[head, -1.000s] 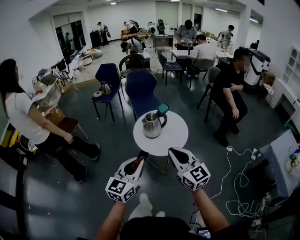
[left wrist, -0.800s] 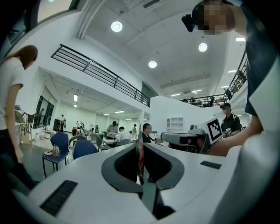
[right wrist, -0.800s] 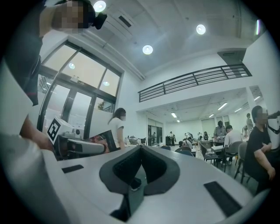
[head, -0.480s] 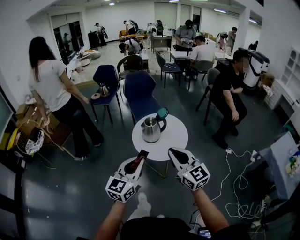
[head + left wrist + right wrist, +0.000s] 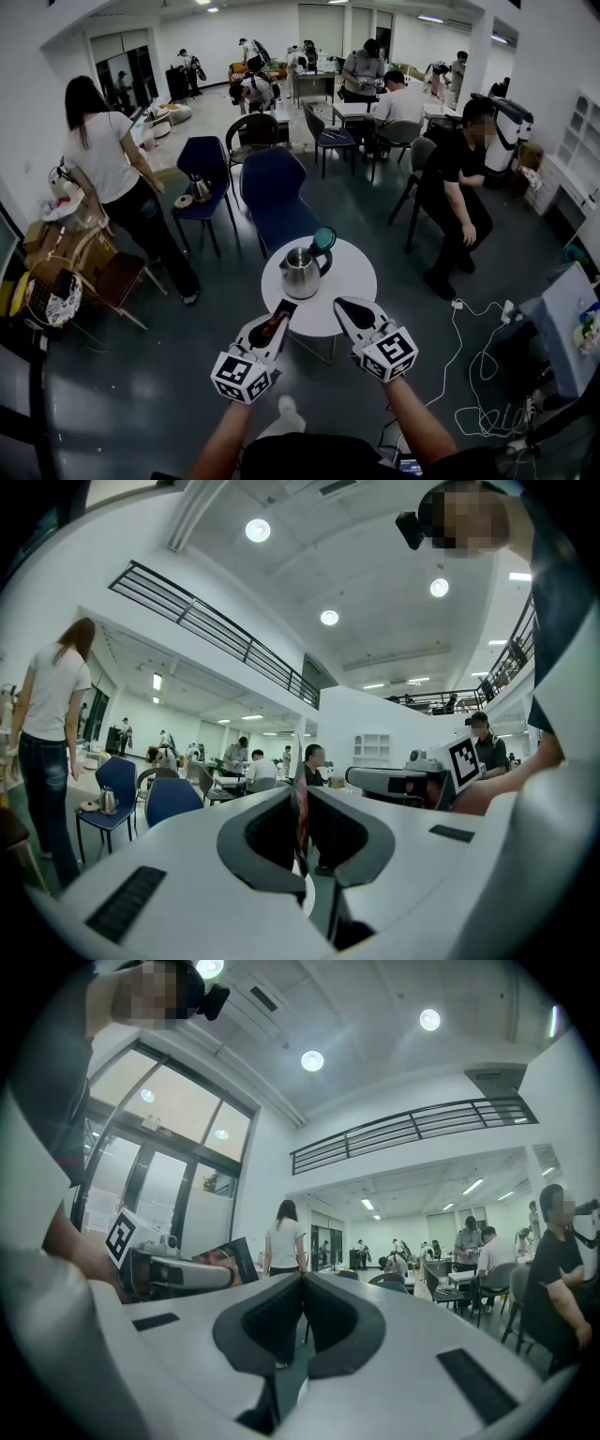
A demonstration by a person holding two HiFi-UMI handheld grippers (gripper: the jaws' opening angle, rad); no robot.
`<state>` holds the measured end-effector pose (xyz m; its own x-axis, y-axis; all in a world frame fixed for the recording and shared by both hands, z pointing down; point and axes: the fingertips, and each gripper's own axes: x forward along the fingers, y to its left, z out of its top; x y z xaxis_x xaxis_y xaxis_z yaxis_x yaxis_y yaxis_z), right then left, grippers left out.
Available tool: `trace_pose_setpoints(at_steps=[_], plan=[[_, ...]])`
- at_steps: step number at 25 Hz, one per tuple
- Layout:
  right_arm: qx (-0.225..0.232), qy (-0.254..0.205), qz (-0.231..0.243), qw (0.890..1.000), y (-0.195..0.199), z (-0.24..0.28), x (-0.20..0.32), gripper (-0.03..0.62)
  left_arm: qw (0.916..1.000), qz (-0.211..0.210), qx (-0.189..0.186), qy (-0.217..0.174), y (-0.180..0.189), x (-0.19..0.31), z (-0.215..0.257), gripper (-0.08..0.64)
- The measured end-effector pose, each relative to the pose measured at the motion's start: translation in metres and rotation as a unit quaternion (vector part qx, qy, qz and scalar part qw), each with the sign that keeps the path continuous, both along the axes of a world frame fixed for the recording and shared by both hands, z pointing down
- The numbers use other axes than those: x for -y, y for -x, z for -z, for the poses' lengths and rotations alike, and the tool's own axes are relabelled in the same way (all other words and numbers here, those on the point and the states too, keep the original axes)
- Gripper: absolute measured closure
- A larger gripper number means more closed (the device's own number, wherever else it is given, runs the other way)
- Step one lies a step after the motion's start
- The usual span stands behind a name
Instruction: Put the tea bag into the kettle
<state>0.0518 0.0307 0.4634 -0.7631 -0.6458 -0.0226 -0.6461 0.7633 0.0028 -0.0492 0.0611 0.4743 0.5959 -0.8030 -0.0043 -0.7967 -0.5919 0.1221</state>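
Note:
A steel kettle (image 5: 298,274) stands on a small round white table (image 5: 352,272), its teal lid (image 5: 323,238) flipped open. My left gripper (image 5: 284,307) hovers just short of the table's near edge, shut on a dark red tea bag packet (image 5: 275,326). In the left gripper view the packet (image 5: 300,822) shows edge-on between the jaws of the left gripper (image 5: 302,801). My right gripper (image 5: 341,304) is level with it on the right, shut and empty. The right gripper view shows its jaws closed together (image 5: 302,1283), with the tea bag (image 5: 230,1260) off to the left.
A dark blue chair (image 5: 272,192) stands right behind the table, and a second blue chair (image 5: 202,169) is further left. A person (image 5: 112,178) stands at the left. Another person (image 5: 459,187) sits at the right. White cables (image 5: 478,366) lie on the floor at the right.
The person at the left has stood up and walked a little. The table and kettle sit slightly closer in the head view. Both grippers keep their pose and grip.

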Motion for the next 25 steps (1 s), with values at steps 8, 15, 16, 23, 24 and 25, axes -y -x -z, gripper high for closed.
trace_pose_setpoints(at_steps=[8,15,16,23,24,25], plan=[[0.004,0.005,-0.01,1.0,0.016,0.0,0.054,0.577,0.9999,-0.016,-0.002,-0.004,0.014,0.059,0.007,0.528],[0.001,0.009,-0.021,1.0,0.027,0.001,0.093,0.577,0.9997,-0.021,-0.008,0.004,0.031,0.098,0.005,0.528],[0.0,0.01,-0.024,1.0,0.028,0.001,0.098,0.577,0.9997,-0.023,-0.008,0.005,0.032,0.103,0.005,0.528],[-0.008,0.014,-0.035,0.999,0.04,0.005,0.13,0.577,0.9994,-0.032,-0.015,0.007,0.048,0.138,0.008,0.528],[-0.008,0.014,-0.035,0.999,0.042,0.005,0.135,0.577,0.9993,-0.033,-0.016,0.007,0.049,0.143,0.008,0.528],[-0.009,0.014,-0.036,0.999,0.043,0.005,0.14,0.577,0.9993,-0.034,-0.016,0.008,0.051,0.147,0.007,0.528]])
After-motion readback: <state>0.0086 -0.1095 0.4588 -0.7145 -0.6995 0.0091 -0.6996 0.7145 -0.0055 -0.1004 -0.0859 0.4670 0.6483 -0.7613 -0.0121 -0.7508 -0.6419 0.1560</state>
